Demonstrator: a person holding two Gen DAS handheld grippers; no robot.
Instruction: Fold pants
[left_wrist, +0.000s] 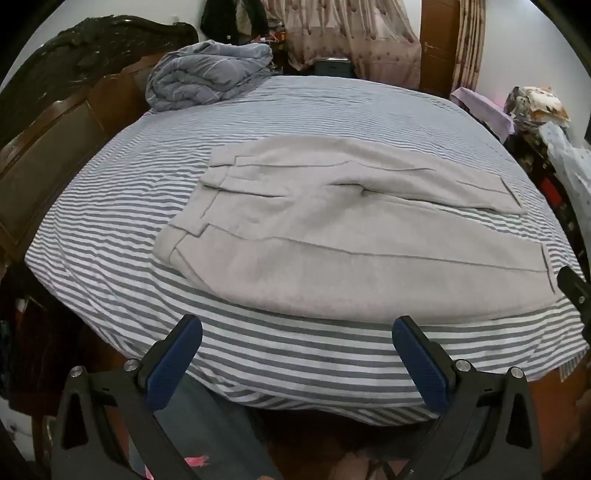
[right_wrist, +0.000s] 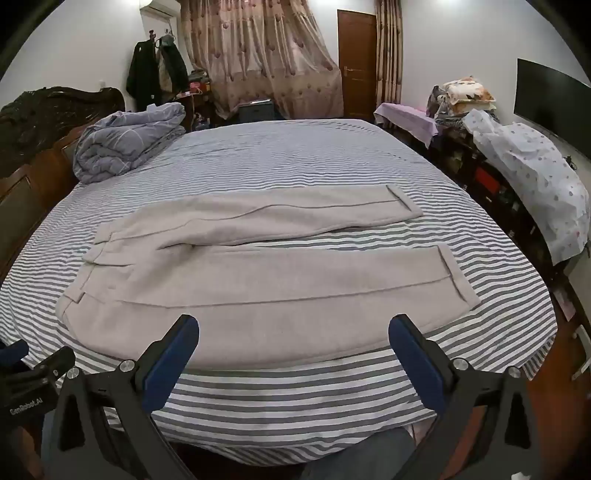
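1. Lying flat on the striped bed (right_wrist: 295, 162): grey pants (right_wrist: 229, 280), unfolded, waistband toward the headboard (right_wrist: 33, 173), legs apart, cuffs away from it.
2. Reading "GenRobot.AI" on the left gripper's body at the right wrist view's lower left edge.
3. Left gripper (left_wrist: 297, 334): jaws wide, empty, over the bed's near edge just short of the pants.
4. Right gripper (right_wrist: 293, 332): jaws wide, empty, at the pants' near edge.
5. Rolled quilt (right_wrist: 125, 147) beside the headboard.

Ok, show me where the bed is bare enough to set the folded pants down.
Bare sheet lies beyond the pants, between the quilt and the far edge. A narrower strip runs along the near edge. The right-hand shelf is crowded.
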